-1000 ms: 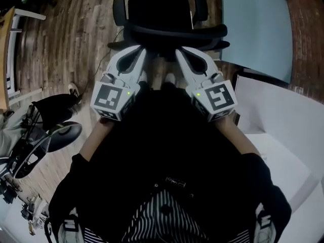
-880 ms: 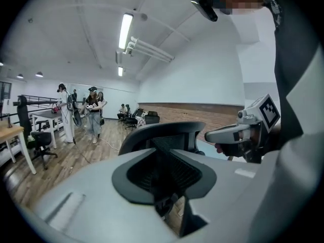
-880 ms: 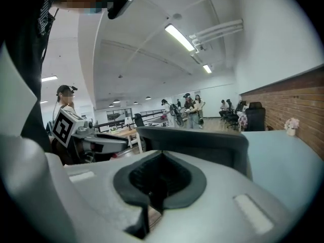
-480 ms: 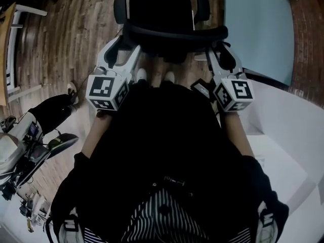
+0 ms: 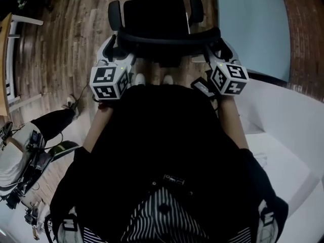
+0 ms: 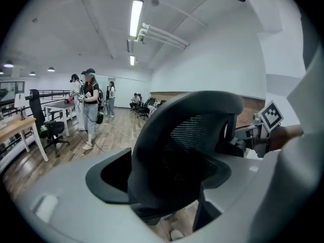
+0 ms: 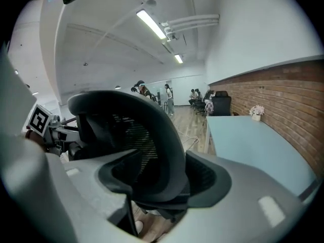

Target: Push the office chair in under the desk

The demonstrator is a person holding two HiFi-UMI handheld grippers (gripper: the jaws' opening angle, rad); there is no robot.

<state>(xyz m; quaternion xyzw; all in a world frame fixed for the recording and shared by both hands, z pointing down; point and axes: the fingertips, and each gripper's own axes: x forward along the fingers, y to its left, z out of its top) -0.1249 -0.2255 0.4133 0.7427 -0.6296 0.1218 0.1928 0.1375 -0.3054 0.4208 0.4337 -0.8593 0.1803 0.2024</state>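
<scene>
- Now left claw (image 5: 115,52) and right claw (image 5: 215,47) have just been opening, released astride the office chair backrest (image 5: 169,36).
- I should clench both evenly, then push straight.

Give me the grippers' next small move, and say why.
Probably close both pairs of jaws on the backrest. The left gripper and right gripper have just been opening, and each now straddles the backrest's rim without pressing it. A grip on both sides should let the chair be steered towards the blue desk.
</scene>
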